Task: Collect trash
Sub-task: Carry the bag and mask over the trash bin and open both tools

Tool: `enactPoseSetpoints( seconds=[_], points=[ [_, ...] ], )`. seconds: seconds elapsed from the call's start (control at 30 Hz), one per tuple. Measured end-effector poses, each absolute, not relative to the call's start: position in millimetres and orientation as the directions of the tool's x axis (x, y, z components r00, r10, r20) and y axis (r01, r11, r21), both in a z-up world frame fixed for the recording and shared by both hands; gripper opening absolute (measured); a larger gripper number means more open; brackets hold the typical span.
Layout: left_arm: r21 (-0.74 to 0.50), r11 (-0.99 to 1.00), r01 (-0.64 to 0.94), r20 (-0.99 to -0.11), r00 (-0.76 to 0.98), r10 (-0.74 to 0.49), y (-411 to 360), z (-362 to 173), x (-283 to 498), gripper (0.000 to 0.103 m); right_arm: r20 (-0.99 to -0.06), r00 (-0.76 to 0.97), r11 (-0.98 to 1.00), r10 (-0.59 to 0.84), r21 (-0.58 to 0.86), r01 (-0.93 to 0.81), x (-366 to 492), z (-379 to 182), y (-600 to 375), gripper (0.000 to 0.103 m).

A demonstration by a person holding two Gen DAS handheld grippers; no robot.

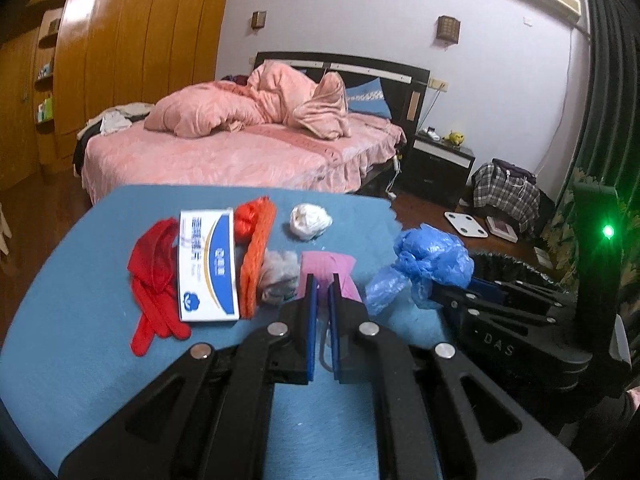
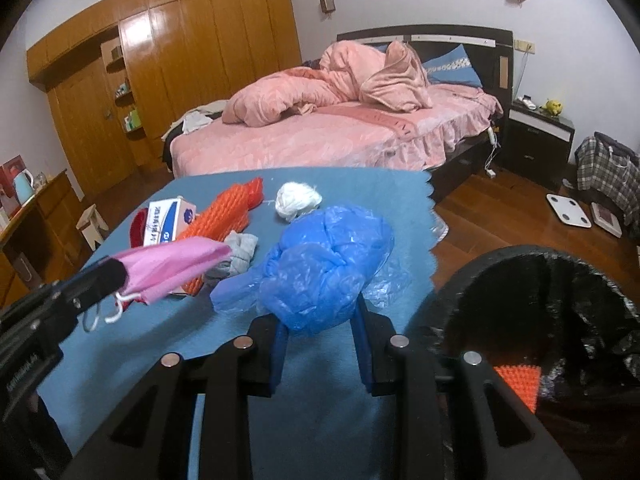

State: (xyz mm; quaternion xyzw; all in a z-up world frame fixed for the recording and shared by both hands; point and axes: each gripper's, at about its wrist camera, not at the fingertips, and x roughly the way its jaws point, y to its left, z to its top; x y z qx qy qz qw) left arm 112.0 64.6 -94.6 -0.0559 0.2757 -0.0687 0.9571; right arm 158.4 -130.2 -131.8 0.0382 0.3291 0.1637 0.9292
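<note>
Left wrist view: the left gripper (image 1: pixel 322 280), at lower centre of the frame, is pressed together on a pink face mask (image 1: pixel 328 270) above the blue counter (image 1: pixel 80 320). Right wrist view: the right gripper (image 2: pixel 320 316), at lower centre, pinches a crumpled blue plastic bag (image 2: pixel 320 264). A black-lined trash bin (image 2: pixel 560 300) sits at lower right, beside the counter edge.
</note>
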Motion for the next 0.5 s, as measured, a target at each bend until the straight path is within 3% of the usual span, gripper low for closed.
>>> enactPoseSetpoints(
  seconds=[0.5],
  points=[
    [-0.143, 0.963, 0.230, -0.479, 0.835, -0.271, 12, -72, 106, 0.005, -0.568, 0.794, 0.974, 0.218, 0.179, -0.139, 128, -107, -208, 0.029]
  ],
)
